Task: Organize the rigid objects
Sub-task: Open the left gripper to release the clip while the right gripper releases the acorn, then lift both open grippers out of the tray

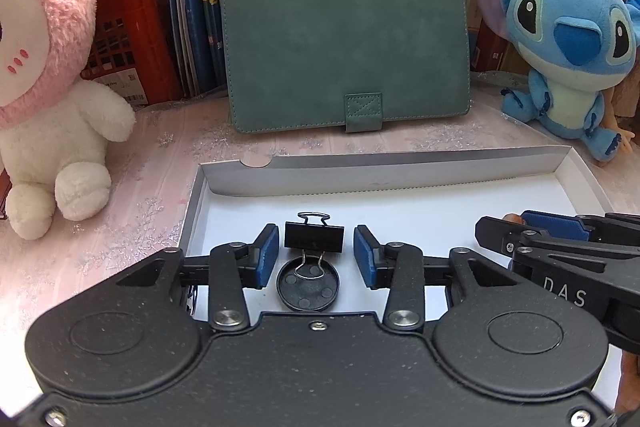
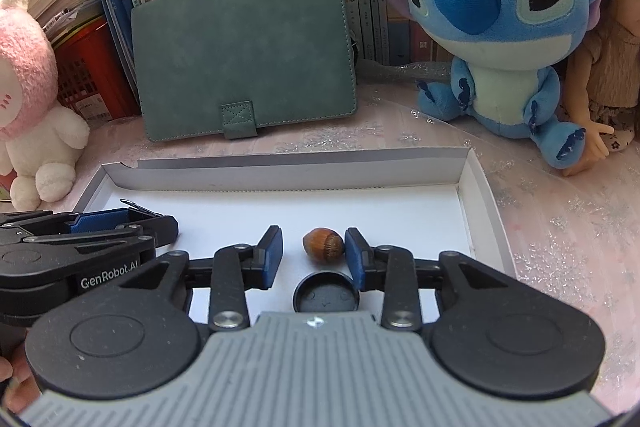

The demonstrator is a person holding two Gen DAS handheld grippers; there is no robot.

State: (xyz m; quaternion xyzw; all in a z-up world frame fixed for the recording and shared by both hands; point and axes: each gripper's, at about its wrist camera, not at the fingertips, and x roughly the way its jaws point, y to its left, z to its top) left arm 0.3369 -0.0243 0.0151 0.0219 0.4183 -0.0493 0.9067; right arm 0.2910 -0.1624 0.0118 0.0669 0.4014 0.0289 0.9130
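Inside the white tray (image 1: 400, 171), the binder clip (image 1: 314, 237) is framed between the spread jaws of the left gripper (image 1: 316, 255), apparently for pinching. The acorn (image 2: 323, 243) is bracketed likewise by the right gripper (image 2: 314, 255), jaws spread, right pad touching.

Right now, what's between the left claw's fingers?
A black binder clip, standing on the white tray floor, untouched by either pad; shown in the left wrist view.

a black binder clip (image 1: 314, 236) is sitting in the shallow white box (image 1: 400, 167), one wire handle pointing up, the other lying toward the camera. a brown acorn-like nut (image 2: 323, 243) is lying on its side on the box's white floor.
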